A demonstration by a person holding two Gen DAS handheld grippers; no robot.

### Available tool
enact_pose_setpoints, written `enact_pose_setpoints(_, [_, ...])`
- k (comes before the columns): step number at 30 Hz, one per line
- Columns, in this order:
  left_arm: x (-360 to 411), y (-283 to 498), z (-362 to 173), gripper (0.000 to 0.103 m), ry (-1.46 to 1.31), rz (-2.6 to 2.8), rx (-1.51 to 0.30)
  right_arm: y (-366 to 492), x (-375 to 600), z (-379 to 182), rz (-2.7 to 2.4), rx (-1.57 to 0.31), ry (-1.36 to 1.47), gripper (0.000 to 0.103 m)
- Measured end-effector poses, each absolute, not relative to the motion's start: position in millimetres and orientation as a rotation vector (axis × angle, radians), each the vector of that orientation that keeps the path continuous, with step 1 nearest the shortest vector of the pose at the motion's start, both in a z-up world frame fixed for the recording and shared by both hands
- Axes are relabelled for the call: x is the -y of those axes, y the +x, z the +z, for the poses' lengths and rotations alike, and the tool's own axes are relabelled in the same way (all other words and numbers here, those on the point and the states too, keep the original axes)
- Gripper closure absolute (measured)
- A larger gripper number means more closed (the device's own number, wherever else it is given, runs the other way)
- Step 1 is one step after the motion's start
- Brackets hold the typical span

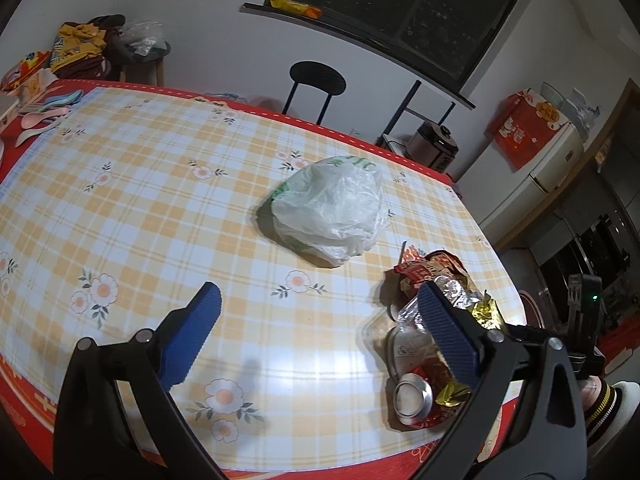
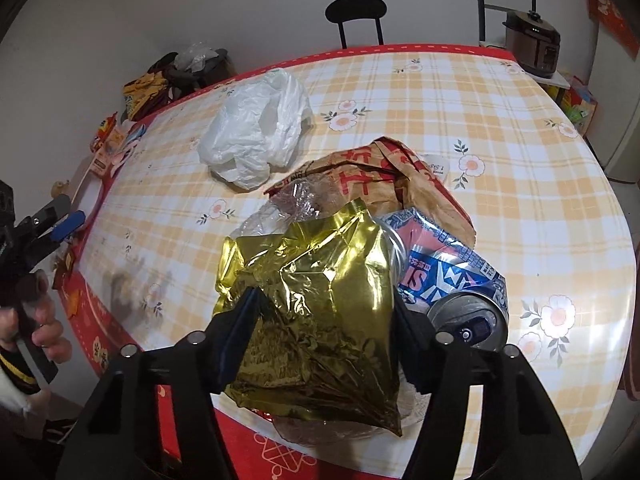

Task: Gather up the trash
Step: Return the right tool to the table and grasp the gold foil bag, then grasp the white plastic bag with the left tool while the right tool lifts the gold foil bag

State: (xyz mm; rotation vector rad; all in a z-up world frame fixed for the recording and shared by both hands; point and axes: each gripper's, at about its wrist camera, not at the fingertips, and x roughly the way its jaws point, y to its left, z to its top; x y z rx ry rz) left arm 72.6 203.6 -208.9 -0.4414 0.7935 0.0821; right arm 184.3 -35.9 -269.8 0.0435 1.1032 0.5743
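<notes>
We clamp our right gripper (image 2: 324, 316) fingers on the gold wrapper (image 2: 316, 320); can (image 2: 452, 276), paper bag (image 2: 384, 176) remain at one o'clock. Left gripper (image 1: 316, 312) fingers apart, empty.

Spread left tool (image 1: 320, 312) faces white plastic bag (image 1: 332, 208)
</notes>
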Motion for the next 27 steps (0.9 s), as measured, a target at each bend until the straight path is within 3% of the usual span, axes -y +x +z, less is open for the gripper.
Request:
enact_pose_setpoints(6, [-197.1,81.7,-206.5,0.006,-0.437,0.064,-0.790,182.2,40.1,-246.6,0.591,-1.046,0.060,0.057])
enact_pose_setpoints(19, [-188.9,103.6,-207.6,0.006,-0.392,0.047,-0.804,191.3,68.7,-196.7,0.548,-0.894,0.127,0.058])
enact_pose_setpoints(27, [-186.2,158.7,-222.9,0.006,-0.297,0.014,-0.816,203.3,108.3,-187.9,0.427,-0.852,0.171,0.058])
